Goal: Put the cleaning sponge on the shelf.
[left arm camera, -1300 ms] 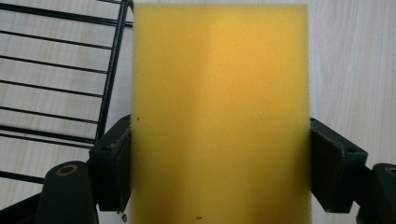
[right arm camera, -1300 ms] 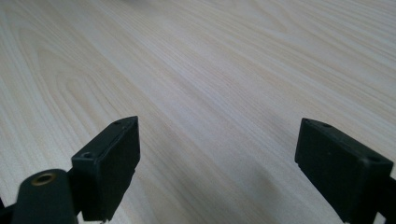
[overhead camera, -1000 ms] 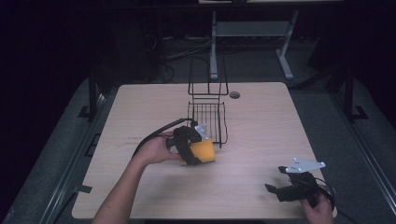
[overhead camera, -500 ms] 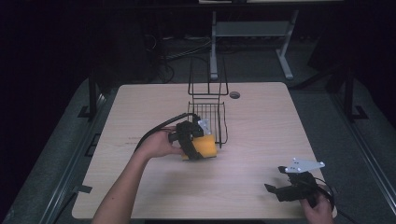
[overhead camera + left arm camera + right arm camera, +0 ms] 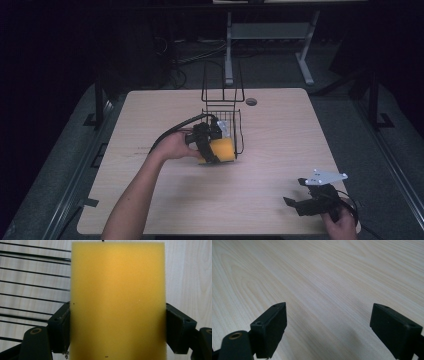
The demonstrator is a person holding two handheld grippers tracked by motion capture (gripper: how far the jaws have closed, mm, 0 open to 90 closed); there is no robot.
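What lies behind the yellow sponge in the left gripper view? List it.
Behind the sponge show black basket wires on one side and bare wooden table on the other. The sponge covers whatever lies straight behind its middle.

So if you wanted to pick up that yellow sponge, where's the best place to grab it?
Probably across its two long flat sides, as the left gripper holds it: the yellow sponge is a plain block, so the fingers press squarely. Come from its short end, away from the wire basket.

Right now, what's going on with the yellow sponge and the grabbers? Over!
Left gripper shut on yellow sponge, beside wire basket. Right gripper open, holding nothing, low over table. Nothing between sponge and basket.
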